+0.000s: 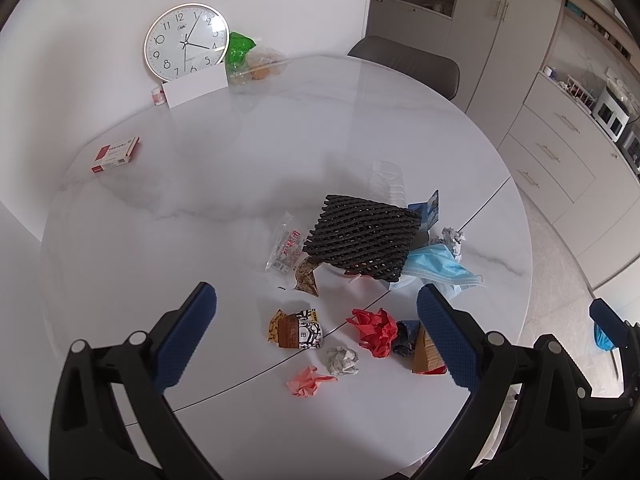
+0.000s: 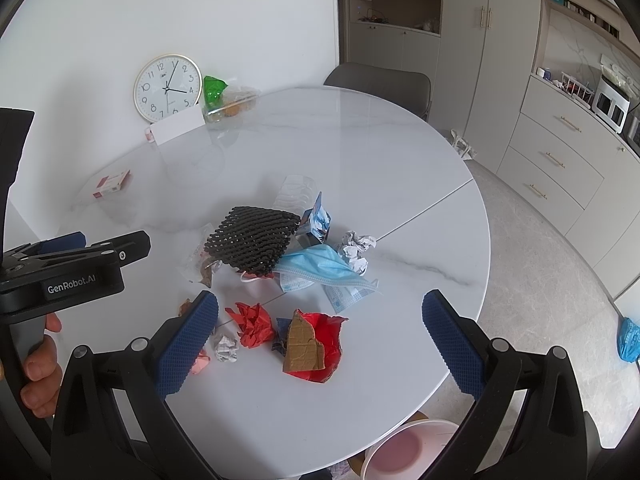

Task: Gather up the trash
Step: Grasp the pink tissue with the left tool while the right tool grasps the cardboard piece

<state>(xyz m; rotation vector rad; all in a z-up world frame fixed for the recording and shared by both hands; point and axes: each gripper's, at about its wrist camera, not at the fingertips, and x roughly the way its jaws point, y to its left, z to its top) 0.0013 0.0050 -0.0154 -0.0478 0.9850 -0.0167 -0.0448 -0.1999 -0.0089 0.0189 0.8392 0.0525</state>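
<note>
Two red wads [image 1: 376, 332], perhaps three.

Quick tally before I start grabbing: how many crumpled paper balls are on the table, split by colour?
Red crumpled paper: 1
Pink crumpled paper: 1
White or grey crumpled paper, one near the pink and one by the blue face mask: 2
Total: 4

We found trash heaped mid-table: black foam net [image 1: 360, 236] over blue mask [image 1: 440, 266], crumpled red paper [image 1: 376, 330] nearer.
</note>
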